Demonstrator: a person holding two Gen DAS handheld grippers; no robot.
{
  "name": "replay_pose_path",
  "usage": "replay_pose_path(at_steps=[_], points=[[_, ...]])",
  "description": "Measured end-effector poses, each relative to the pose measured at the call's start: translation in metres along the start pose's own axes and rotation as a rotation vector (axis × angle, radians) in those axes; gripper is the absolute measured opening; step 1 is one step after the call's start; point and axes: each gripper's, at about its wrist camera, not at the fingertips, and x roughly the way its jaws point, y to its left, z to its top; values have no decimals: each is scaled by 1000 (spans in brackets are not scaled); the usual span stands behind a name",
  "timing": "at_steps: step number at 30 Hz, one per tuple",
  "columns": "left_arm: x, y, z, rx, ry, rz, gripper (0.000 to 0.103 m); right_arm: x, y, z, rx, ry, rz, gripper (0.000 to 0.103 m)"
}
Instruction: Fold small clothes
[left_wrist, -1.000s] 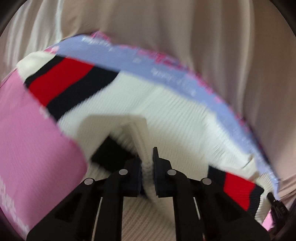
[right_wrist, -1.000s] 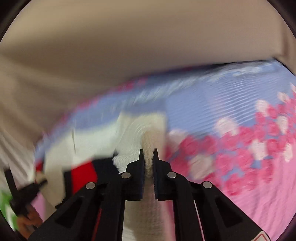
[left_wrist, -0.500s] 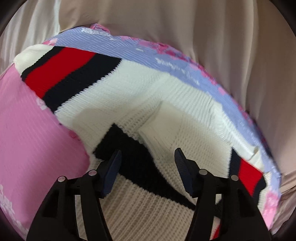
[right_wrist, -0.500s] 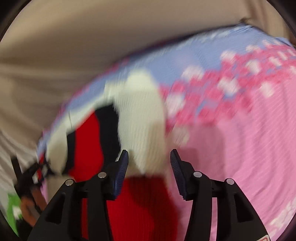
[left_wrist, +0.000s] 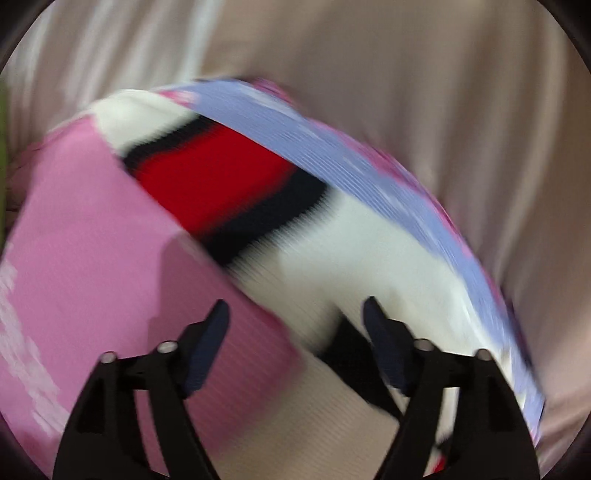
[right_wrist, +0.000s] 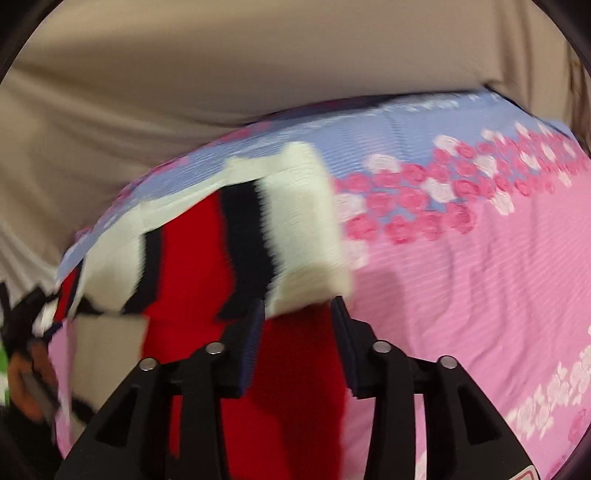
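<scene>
A white knit sweater (left_wrist: 369, 258) with red and black stripes lies folded on a pink cloth. In the blurred left wrist view my left gripper (left_wrist: 295, 321) hovers over the sweater's left edge, its jaws opening wide and pressing on nothing. In the right wrist view the sweater (right_wrist: 299, 221) shows a folded-over white part with black and red bands. My right gripper (right_wrist: 297, 317) stands open just short of that fold, above a red panel, and its pads touch nothing.
The pink cloth (right_wrist: 461, 295) has a rose print and a blue-violet band (right_wrist: 369, 125) along its far side. Beige draped fabric (left_wrist: 443, 110) lies beyond it. At the left edge of the right wrist view a hand (right_wrist: 22, 384) shows, blurred.
Both grippers were shut on a pinched white fold of the sweater and have let it go and opened. The fold now lies flat. The left gripper has slid left toward the sweater's edge.
</scene>
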Motion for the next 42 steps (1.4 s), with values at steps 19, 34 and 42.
replay_pose_path(at_steps=[19,34,42], points=[[-25,-79,86,209,-118,-120,7,-11,92,-62,-148,109,87,50],[-24,-108,-111,295,236,-283,71,-3,40,-18,-42,73,119,59],[5,-51,-42,118,167,-100,71,52,172,23,-555,-6,103,59]])
